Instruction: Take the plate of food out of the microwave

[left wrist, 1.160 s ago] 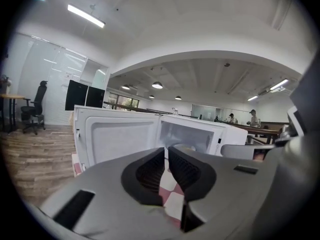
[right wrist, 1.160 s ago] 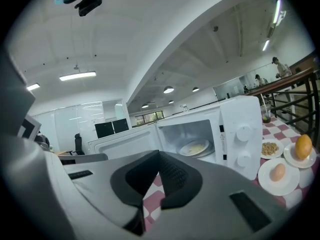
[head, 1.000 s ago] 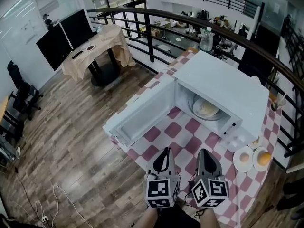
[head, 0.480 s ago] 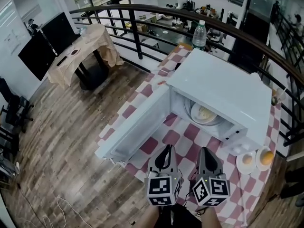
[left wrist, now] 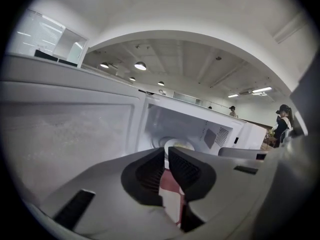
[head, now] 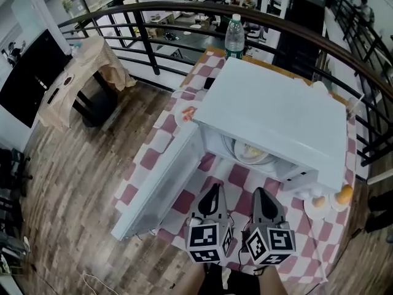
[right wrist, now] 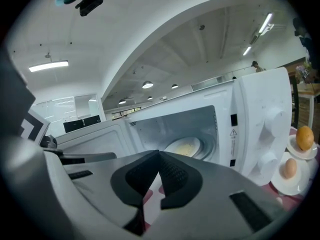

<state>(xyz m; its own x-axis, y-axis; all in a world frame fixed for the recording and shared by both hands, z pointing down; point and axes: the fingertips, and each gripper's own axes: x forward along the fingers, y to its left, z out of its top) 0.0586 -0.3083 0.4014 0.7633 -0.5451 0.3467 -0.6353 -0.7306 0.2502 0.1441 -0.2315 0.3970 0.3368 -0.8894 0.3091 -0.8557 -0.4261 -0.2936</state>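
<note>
The white microwave (head: 276,115) stands on the checkered table with its door (head: 161,184) swung wide open to the left. The plate of food (head: 248,153) lies inside on the turntable, pale with yellowish food; it also shows in the left gripper view (left wrist: 178,145) and the right gripper view (right wrist: 185,147). My left gripper (head: 213,193) and right gripper (head: 261,196) hover side by side over the tablecloth, just in front of the opening and short of the plate. Both point into the cavity. The jaws of each meet at the tips with nothing between them.
Two small dishes, one with an egg (head: 317,202) and one with an orange fruit (head: 344,194), sit right of the microwave. A water bottle (head: 234,36) stands behind it. A small plate (head: 186,114) lies at its left corner. The open door blocks the left side; a railing (head: 184,14) rings the table.
Both grippers have moved forward toward the microwave's opening, and the view has shifted so the microwave sits nearer. Their jaws have stayed together.
</note>
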